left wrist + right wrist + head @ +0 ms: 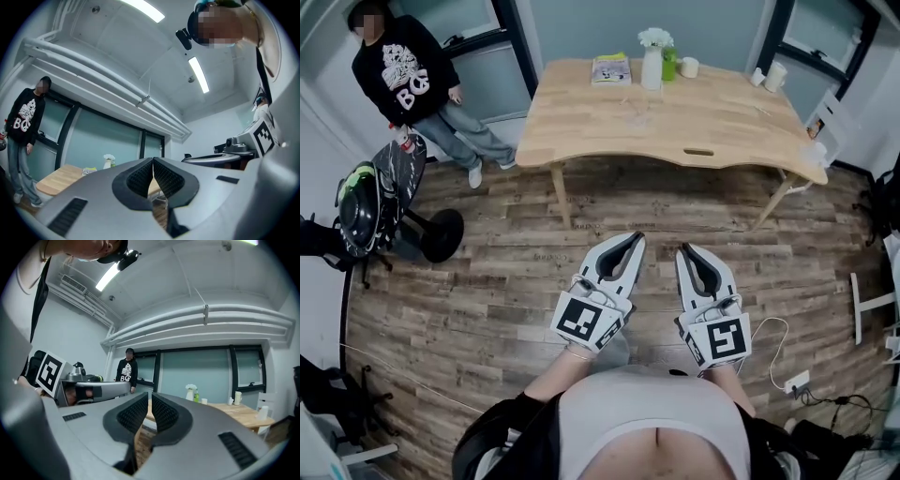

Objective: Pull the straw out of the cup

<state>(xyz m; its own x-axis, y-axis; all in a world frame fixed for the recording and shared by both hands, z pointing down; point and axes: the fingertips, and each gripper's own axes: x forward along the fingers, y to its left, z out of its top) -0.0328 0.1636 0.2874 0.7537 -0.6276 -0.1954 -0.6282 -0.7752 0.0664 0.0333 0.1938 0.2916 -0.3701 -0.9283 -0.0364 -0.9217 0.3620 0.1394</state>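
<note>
while the person holds both grippers low in the middle of the head view, above the wooden floor (pixel 487 281), the table (pixel 722 127) stands well apart from them in the upper middle of the frame. the left gripper (pixel 636 236) has its jaws together; the tips touch and nothing is between them. the right gripper (pixel 685 247) is just beside it, to the right. its jaws are also brought together, with only a thin slit showing between the pads in the right gripper view, and it holds nothing. both grippers point toward the table. the clear cup (pixel 639 111) stands on the table near its upper middle, just below the white vase (pixel 652 67) with flowers. the cup looks faint, and a straw is too thin to make out there. to the right of the vase are a green bottle (pixel 669 64) and a small white cup (pixel 689 67), and to its left lies a book (pixel 610 68). a person in a black sweater (pixel 401 70) stands in the upper left of the frame, beside the window.
</note>
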